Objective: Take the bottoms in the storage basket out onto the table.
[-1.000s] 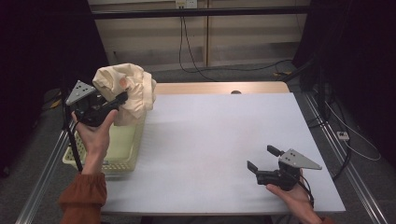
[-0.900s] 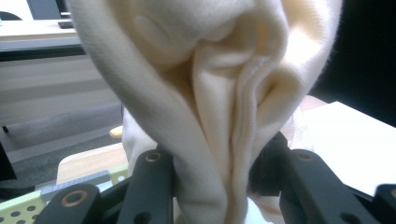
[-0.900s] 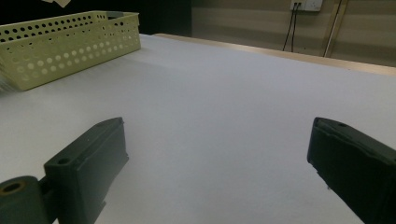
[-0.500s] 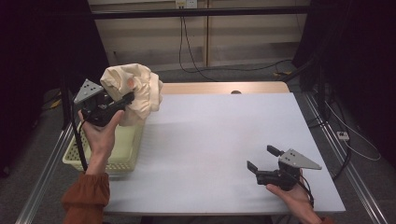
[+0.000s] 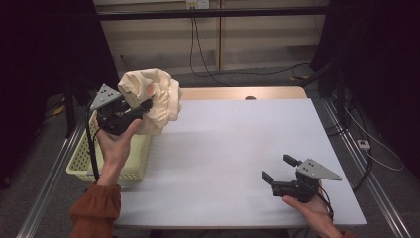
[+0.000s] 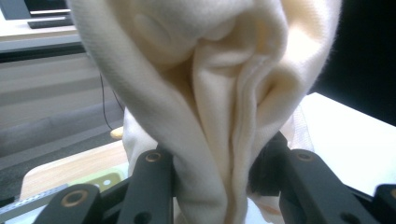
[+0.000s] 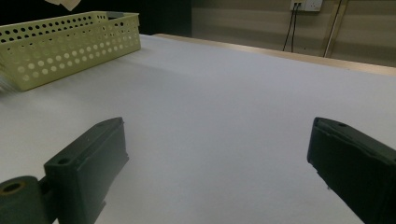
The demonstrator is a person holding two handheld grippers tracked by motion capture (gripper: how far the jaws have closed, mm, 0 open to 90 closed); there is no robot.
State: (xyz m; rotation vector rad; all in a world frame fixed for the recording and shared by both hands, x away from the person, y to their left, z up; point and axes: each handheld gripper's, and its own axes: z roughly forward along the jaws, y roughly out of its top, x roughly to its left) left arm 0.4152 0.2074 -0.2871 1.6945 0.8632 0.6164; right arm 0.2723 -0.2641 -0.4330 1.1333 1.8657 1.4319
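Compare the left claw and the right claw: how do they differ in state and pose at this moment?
The left claw is shut on the cream cloth, which bunches between its jaws; the right claw is open with nothing between its jaws. The left claw is lifted above the yellow basket; the right claw sits low over the white table. Both are black, each held in one hand, and both carry a grey three-cornered plate.

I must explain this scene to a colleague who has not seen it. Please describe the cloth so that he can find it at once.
Start from the white table and look to its left edge, where a pale yellow perforated basket stands. Above the basket, the left claw holds up a bunched cream cloth. It is the only soft, crumpled thing here, and it hangs in the air.
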